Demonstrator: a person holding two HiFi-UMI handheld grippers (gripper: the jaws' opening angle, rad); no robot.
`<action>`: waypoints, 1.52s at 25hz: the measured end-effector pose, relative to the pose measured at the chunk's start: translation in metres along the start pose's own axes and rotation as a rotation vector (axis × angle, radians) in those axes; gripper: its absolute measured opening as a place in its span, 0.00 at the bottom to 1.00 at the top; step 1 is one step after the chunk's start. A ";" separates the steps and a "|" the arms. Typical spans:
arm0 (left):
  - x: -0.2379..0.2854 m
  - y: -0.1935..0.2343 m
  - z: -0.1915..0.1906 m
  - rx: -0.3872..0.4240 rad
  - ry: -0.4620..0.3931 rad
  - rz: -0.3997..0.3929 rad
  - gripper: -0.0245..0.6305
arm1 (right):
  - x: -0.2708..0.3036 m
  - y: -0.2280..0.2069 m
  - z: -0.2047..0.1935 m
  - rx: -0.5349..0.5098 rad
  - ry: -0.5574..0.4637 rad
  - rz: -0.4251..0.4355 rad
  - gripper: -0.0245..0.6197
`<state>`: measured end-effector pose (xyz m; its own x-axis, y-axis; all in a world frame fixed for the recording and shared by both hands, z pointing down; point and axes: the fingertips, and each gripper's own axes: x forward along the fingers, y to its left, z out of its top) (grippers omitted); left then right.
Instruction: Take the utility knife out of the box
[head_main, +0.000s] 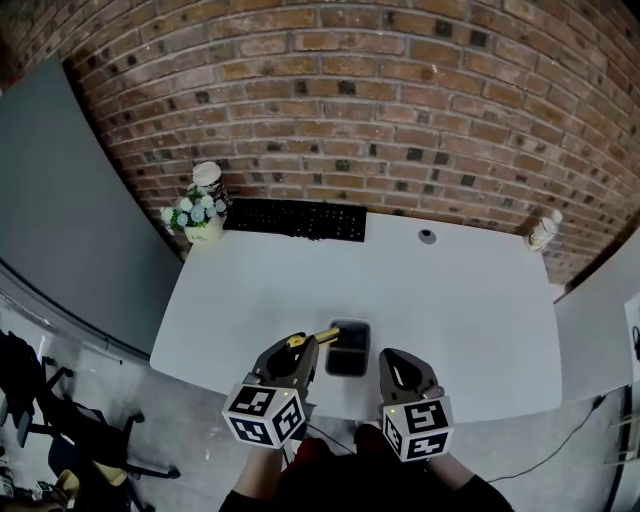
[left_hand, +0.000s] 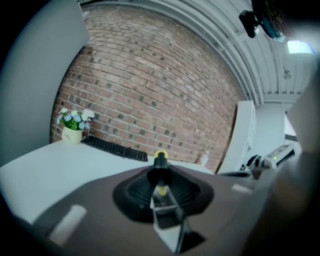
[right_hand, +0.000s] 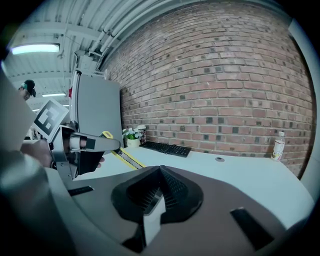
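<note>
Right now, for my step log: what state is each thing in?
utility knife: clamped in the left gripper, raised out of the box.
box: open-topped, resting on the table.
left gripper: shut on the utility knife.
right gripper: jaws together, empty.

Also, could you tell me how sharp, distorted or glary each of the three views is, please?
Head view: sharp and evenly lit, but fisheye bows the brick wall and table. Left gripper view: soft throughout, the knife near the lens blurred, a ceiling light blown out. Right gripper view: crisper, dark vignette at the corners, a bright light strip at upper left.
</note>
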<state>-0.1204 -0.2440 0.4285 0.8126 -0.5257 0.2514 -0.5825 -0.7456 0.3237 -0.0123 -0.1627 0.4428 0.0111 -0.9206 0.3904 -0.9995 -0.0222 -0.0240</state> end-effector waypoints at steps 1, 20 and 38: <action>-0.003 0.002 0.002 -0.002 -0.009 0.010 0.15 | 0.001 0.001 0.002 -0.005 -0.004 0.009 0.05; -0.059 0.030 0.030 -0.021 -0.164 0.228 0.15 | 0.032 0.045 0.038 -0.103 -0.069 0.226 0.05; -0.126 0.053 0.030 -0.047 -0.270 0.459 0.15 | 0.040 0.089 0.050 -0.166 -0.095 0.409 0.05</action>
<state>-0.2532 -0.2295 0.3866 0.4459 -0.8849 0.1350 -0.8743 -0.3981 0.2778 -0.0988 -0.2213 0.4099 -0.3909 -0.8727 0.2927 -0.9136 0.4067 -0.0075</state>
